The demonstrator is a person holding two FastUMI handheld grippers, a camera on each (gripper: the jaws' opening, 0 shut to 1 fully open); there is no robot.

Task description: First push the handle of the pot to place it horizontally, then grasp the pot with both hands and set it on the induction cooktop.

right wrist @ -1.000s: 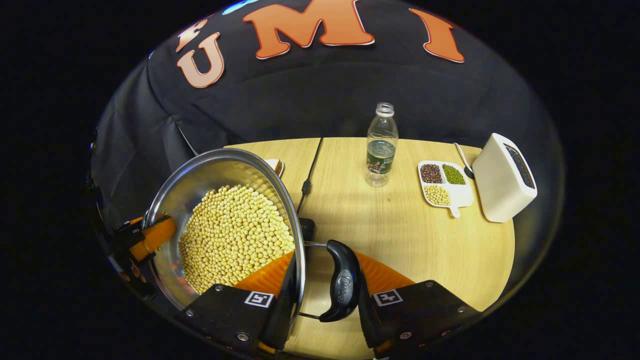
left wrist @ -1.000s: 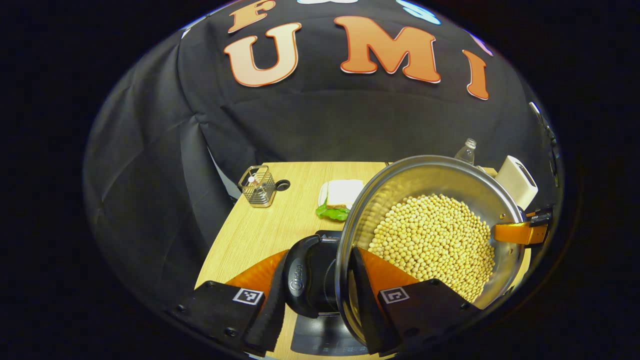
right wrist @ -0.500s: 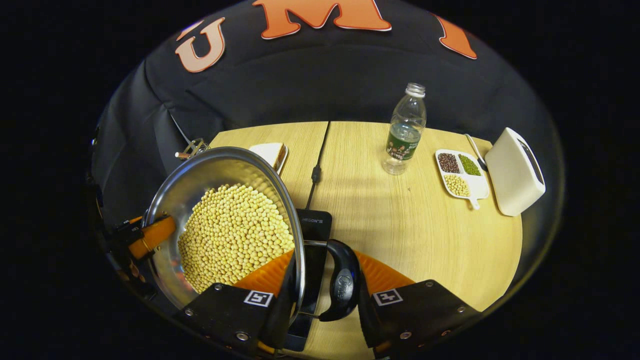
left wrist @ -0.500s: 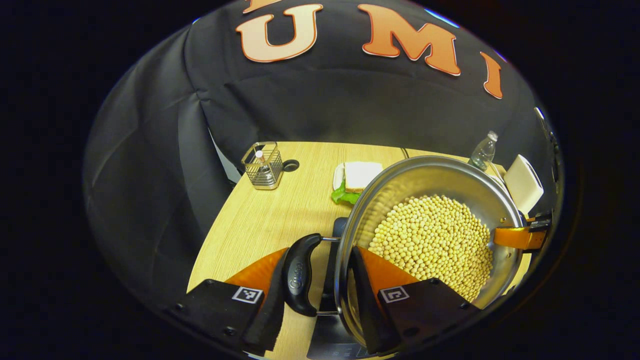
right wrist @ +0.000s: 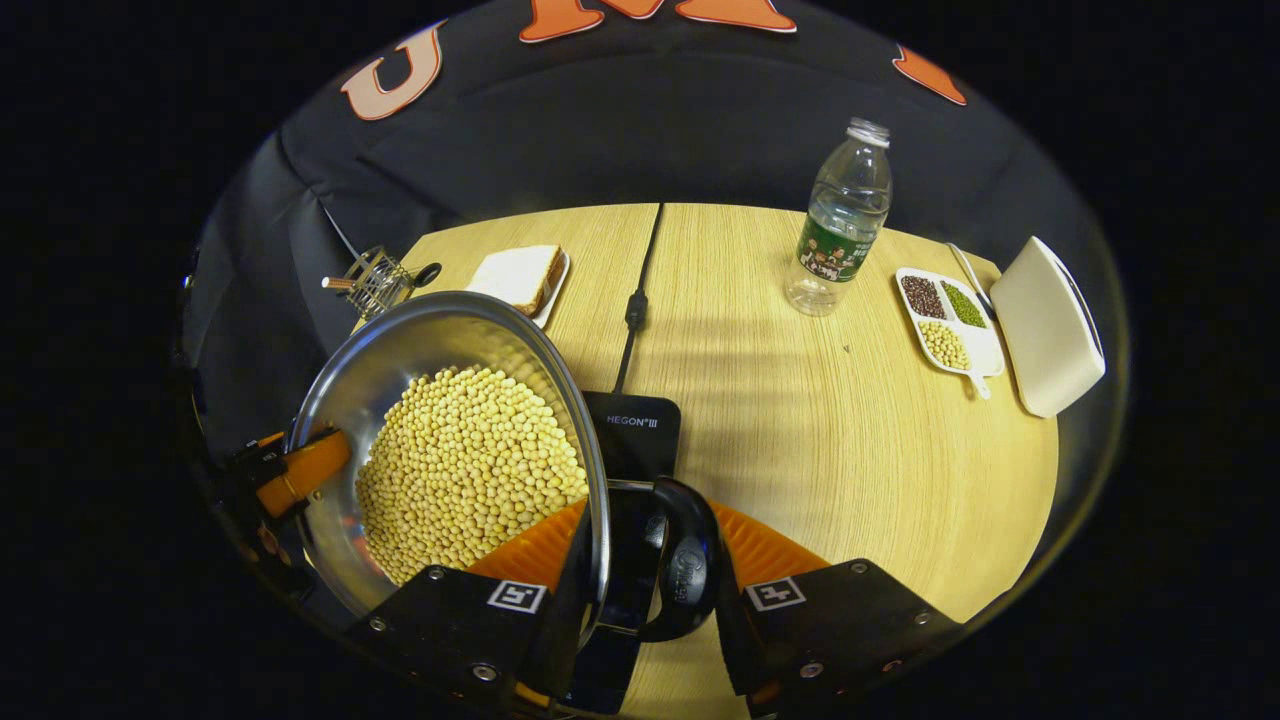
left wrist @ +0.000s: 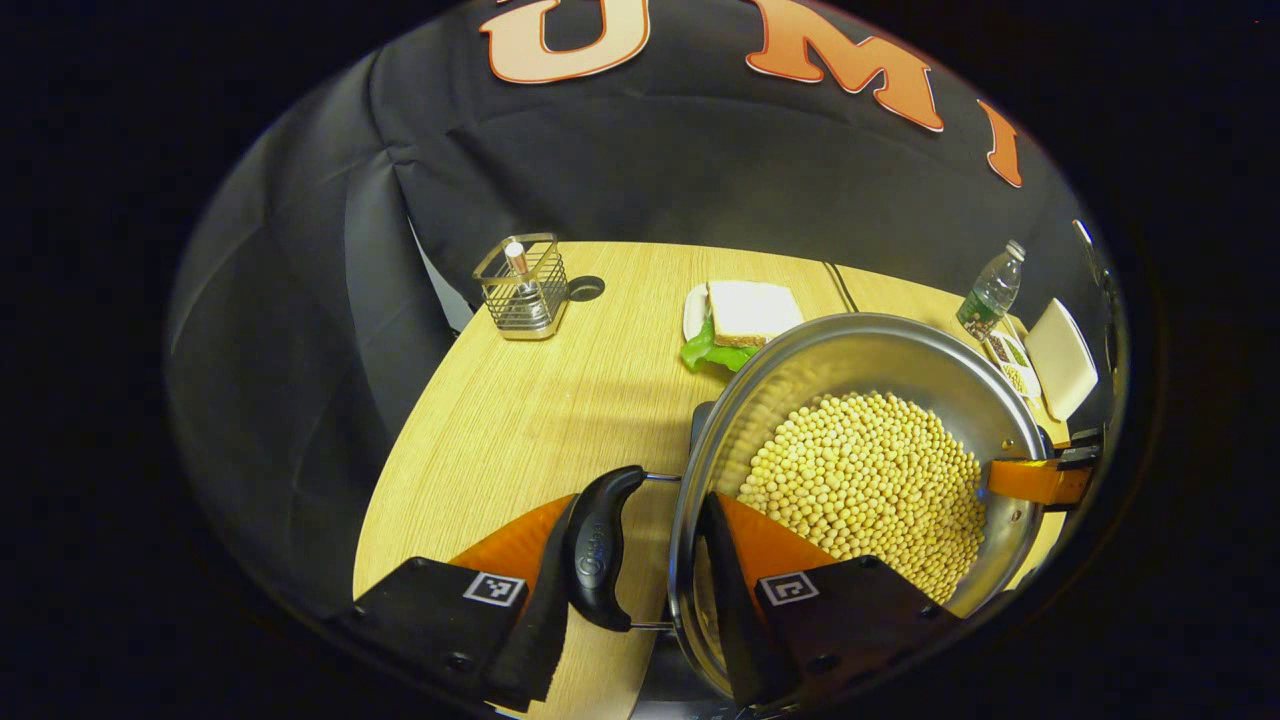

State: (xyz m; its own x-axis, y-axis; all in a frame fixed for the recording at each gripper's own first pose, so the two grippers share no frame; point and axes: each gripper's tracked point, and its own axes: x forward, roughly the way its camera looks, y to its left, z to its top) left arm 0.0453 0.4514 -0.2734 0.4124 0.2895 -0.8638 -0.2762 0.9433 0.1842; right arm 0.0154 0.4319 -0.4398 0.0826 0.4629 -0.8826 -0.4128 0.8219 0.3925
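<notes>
Pot [left wrist: 860, 480], full of beans [right wrist: 470, 470], held above table [right wrist: 800, 440], over cooktop [right wrist: 635, 435].

Left gripper [left wrist: 630, 585] clamped across pot rim and left handle [left wrist: 597, 545]. Right gripper [right wrist: 640, 590] clamped same way on right handle [right wrist: 685, 570].

Risks:
- Pot looks tilted; uneven lowering by 2 hands could spill beans.
- Handle slipping between fingers: pot drops, strikes cooktop hard.
- Landing off-centre on cooktop.

Hidden: most of cooktop under pot; pot base; gap between pot and cooktop unreadable.

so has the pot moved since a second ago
Yes. In the right gripper view the pot, held by both grippers, has travelled over the induction cooktop, which showed barely a corner beside it earlier.
</notes>
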